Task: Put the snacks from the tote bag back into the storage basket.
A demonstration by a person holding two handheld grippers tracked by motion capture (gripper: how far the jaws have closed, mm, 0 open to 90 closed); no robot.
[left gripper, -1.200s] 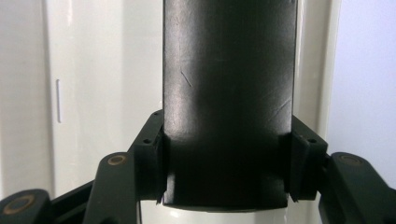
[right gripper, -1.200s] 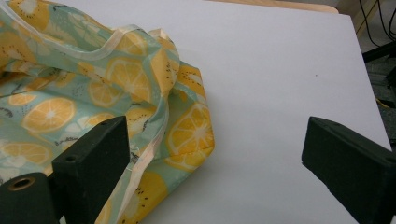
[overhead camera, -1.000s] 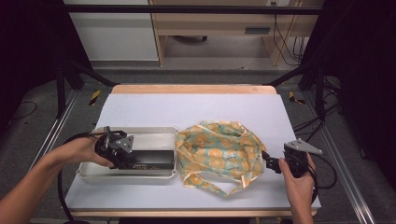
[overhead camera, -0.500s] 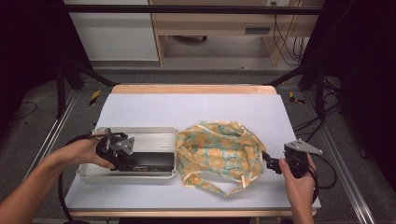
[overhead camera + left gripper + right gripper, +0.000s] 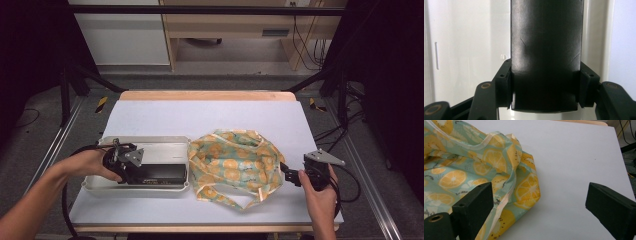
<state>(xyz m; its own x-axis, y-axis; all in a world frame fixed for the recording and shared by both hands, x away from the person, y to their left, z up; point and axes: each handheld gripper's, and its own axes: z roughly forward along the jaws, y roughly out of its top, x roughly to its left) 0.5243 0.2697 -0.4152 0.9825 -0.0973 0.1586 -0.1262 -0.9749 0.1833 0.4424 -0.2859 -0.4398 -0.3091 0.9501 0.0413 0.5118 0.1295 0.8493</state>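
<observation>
A long black box (image 5: pixel 162 172) lies in a white metal tray (image 5: pixel 150 141) at the table's left front. My left gripper (image 5: pixel 145 175) is shut on the near end of this black box (image 5: pixel 546 50), with a pad pressed against each side of it, as the left gripper (image 5: pixel 546 75) view shows. A crumpled cloth bag (image 5: pixel 235 162) with an orange-slice print lies mid-table, just right of the tray. My right gripper (image 5: pixel 289 175) stands open at the bag's right edge. In the right gripper view one corner of the bag (image 5: pixel 474 165) lies beside the left jaw, and the right gripper (image 5: pixel 539 195) holds nothing.
The white table top (image 5: pixel 210 115) stretches bare behind the tray and the bag. The tray's pale floor (image 5: pixel 461 50) shows to the left of the box. Dark frame posts and cables stand off both sides of the table.
</observation>
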